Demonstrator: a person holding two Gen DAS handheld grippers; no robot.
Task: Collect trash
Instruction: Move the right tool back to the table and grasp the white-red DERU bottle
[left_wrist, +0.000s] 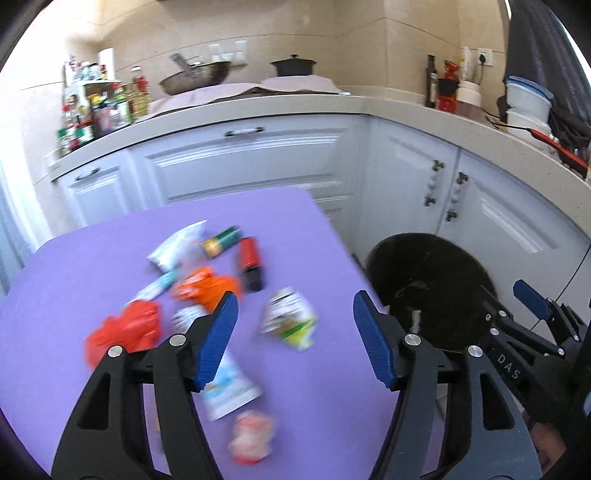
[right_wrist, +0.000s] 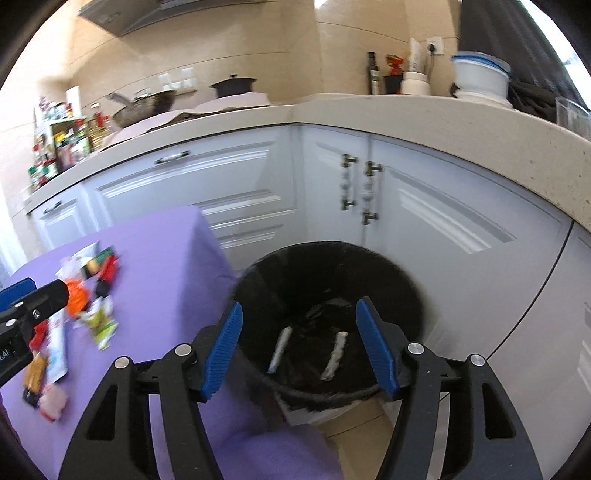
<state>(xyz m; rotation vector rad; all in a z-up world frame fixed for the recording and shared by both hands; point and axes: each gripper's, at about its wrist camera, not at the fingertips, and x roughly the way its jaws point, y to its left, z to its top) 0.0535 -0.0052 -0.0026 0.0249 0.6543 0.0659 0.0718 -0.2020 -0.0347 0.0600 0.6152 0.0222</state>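
Observation:
A purple-covered table (left_wrist: 74, 266) carries several pieces of trash: a red crumpled wrapper (left_wrist: 125, 328), an orange wrapper (left_wrist: 207, 288), a white tube (left_wrist: 229, 387), a green-and-white packet (left_wrist: 290, 319) and a red-and-black item (left_wrist: 249, 262). My left gripper (left_wrist: 295, 299) hovers open above them with nothing between its fingers. To the right of the table, a black bin (right_wrist: 332, 245) stands on the floor with two pale rolled pieces (right_wrist: 280, 347) inside. My right gripper (right_wrist: 300, 306) hangs open and empty over the bin. The table trash (right_wrist: 99, 321) also shows at the left of the right wrist view.
White cabinet doors (right_wrist: 424, 206) with metal handles stand close behind the bin and table. The counter (left_wrist: 258, 107) above holds a wok (left_wrist: 195, 75), a black pot (left_wrist: 293, 66), bottles and a spice rack (left_wrist: 92, 110). My right gripper (left_wrist: 535, 306) shows at the right edge beside the bin (left_wrist: 424, 254).

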